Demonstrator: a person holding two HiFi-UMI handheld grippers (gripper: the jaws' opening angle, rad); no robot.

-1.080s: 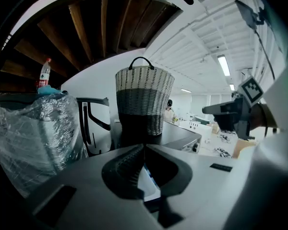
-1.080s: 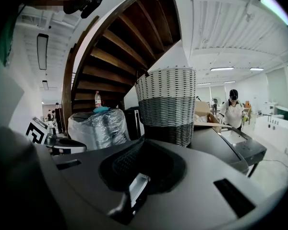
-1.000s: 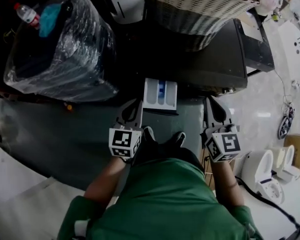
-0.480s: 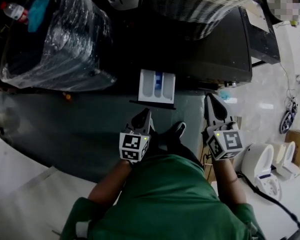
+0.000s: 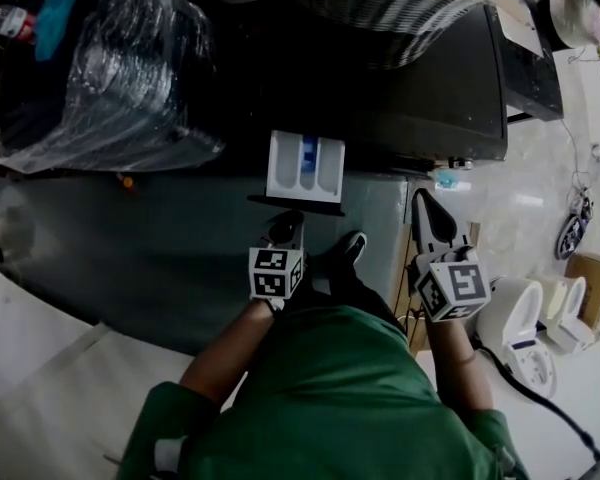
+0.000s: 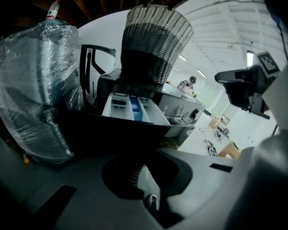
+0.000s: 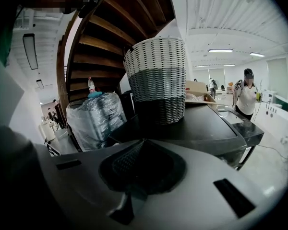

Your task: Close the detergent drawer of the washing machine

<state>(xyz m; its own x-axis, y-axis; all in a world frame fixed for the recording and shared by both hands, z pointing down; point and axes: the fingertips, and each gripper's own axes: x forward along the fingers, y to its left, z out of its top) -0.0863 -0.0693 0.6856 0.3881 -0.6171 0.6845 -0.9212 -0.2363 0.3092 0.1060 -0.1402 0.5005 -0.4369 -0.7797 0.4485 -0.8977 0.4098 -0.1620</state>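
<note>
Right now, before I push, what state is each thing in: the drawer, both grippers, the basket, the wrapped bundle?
Detergent drawer: pulled out, compartments exposed.
Left gripper: jaws together, empty, tip by the drawer's front panel; contact unclear.
Right gripper: jaws together, empty, off to the drawer's right.
Wicker basket: upright on the washing machine.
Wrapped bundle: covered in clear film, left of the machine.

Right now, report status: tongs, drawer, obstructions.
Both shut, empty. Left tongs near detergent drawer front; right tongs off aside. Drawer open. Nothing seen blocking it.
</note>
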